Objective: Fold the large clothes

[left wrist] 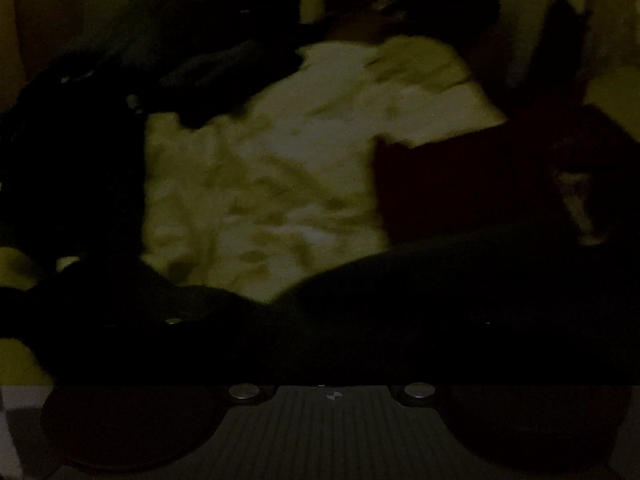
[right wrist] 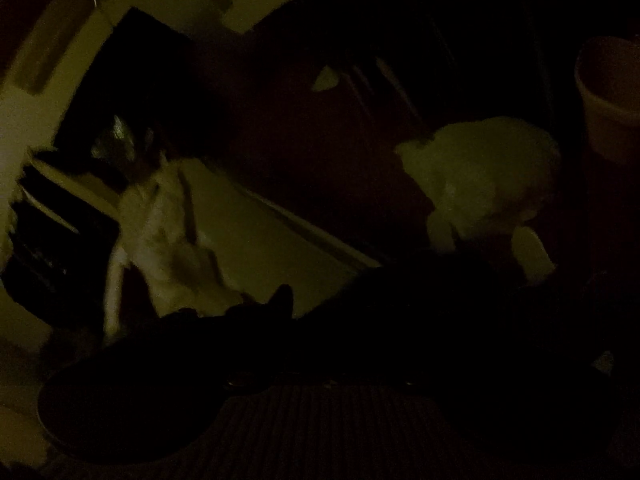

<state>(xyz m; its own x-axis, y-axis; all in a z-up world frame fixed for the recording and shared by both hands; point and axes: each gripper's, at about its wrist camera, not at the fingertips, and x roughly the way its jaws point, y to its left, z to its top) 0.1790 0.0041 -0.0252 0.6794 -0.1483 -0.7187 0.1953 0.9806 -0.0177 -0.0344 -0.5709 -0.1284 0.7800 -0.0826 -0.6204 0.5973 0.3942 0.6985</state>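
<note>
Both views are very dark and blurred. In the left wrist view a dark garment [left wrist: 400, 312] drapes across the bottom, right over my left gripper's fingers, which it hides. Behind it lies a pale patterned bed sheet [left wrist: 272, 184]. In the right wrist view a dark garment [right wrist: 360, 320] likewise covers the front of my right gripper, hiding its fingers. I cannot tell whether either gripper is open or shut on the cloth.
A dark red folded item [left wrist: 460, 184] lies on the sheet at right. Dark clothes [left wrist: 80, 140] are heaped at left. In the right wrist view there are a pale bundle [right wrist: 484, 184], a bucket [right wrist: 608, 100], a light hanging cloth [right wrist: 160, 232] and a pale wall [right wrist: 48, 120].
</note>
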